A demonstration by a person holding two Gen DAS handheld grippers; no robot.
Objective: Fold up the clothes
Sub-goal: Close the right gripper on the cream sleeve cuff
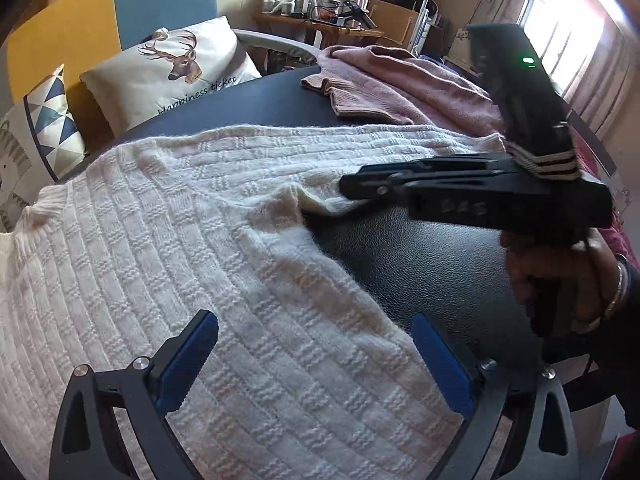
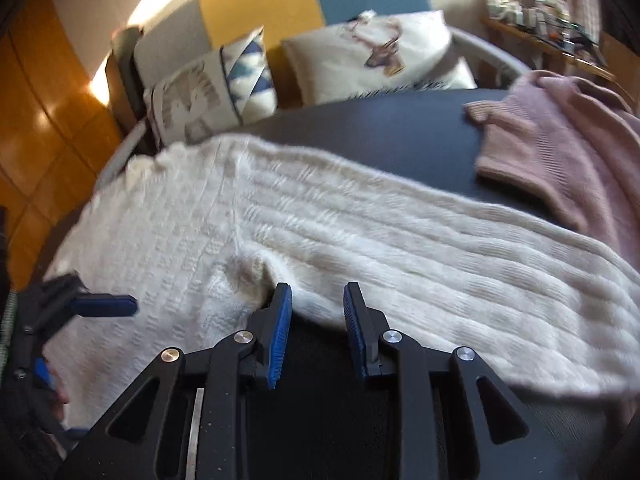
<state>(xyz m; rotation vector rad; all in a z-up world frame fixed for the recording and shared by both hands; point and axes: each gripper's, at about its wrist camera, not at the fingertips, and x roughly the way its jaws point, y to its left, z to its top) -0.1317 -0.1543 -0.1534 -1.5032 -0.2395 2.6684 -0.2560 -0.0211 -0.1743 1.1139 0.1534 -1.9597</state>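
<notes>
A cream knitted sweater (image 1: 200, 240) lies spread across the dark table (image 1: 420, 264), with one sleeve (image 2: 440, 264) running off to the right. My left gripper (image 1: 314, 360) hovers wide open over the sweater's lower body, with nothing pinched. In the right wrist view one of its blue fingers (image 2: 106, 306) shows at the left. My right gripper (image 2: 316, 308) is at the underarm edge of the sweater, jaws a narrow gap apart. The fabric edge lies between the fingertips, and the pads do not visibly press on it. From the side, the right gripper (image 1: 346, 190) reaches in just above the table, held by a person's hand (image 1: 560, 280).
A pink sweater (image 1: 400, 88) lies heaped at the table's far right. Behind the table stands a sofa with a deer cushion (image 1: 180, 68) and a triangle-patterned cushion (image 1: 52, 120). A cluttered desk (image 1: 320, 12) stands further back by a bright window (image 1: 560, 28).
</notes>
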